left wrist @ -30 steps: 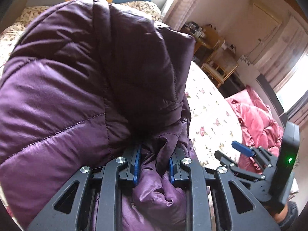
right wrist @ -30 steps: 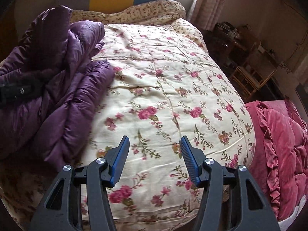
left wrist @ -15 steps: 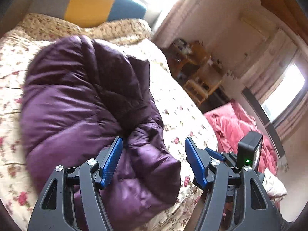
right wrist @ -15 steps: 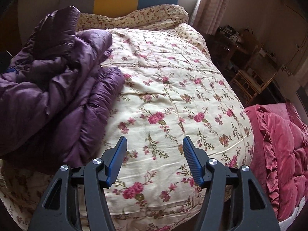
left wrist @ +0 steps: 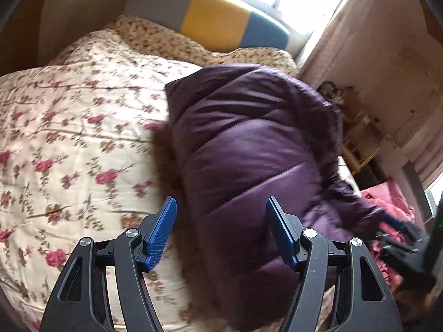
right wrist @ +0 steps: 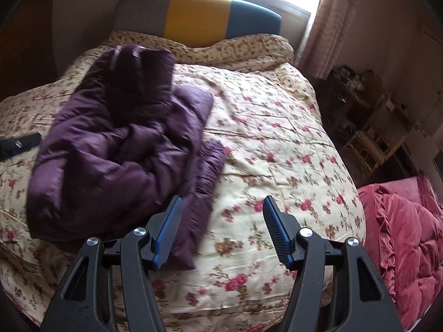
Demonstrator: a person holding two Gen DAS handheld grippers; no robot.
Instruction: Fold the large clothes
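A puffy purple quilted jacket [left wrist: 249, 144] lies bunched in a rough bundle on the floral bed quilt [left wrist: 69, 138]. My left gripper [left wrist: 220, 200] hovers above its near end, open, with nothing pressed between the blue pads. In the right wrist view the jacket [right wrist: 116, 149] sits on the left half of the bed. My right gripper [right wrist: 223, 197] is open over the jacket's near corner and the bare quilt [right wrist: 277, 138], holding nothing. A black part of the left gripper [right wrist: 19, 145] shows at the left edge. The right gripper [left wrist: 398, 238] appears blurred at the far right of the left wrist view.
A grey, yellow and blue headboard [right wrist: 199, 19] stands under a bright window. A red ruffled quilt [right wrist: 409, 221] lies off the bed's right side. A rattan chair [right wrist: 368, 149] and cluttered furniture [right wrist: 349, 83] stand along the right wall, beside a curtain.
The left gripper let go of the purple jacket, opened wide and drew back up and left. The jacket dropped into a bundle on the bed. The right gripper rose and backed away slightly.
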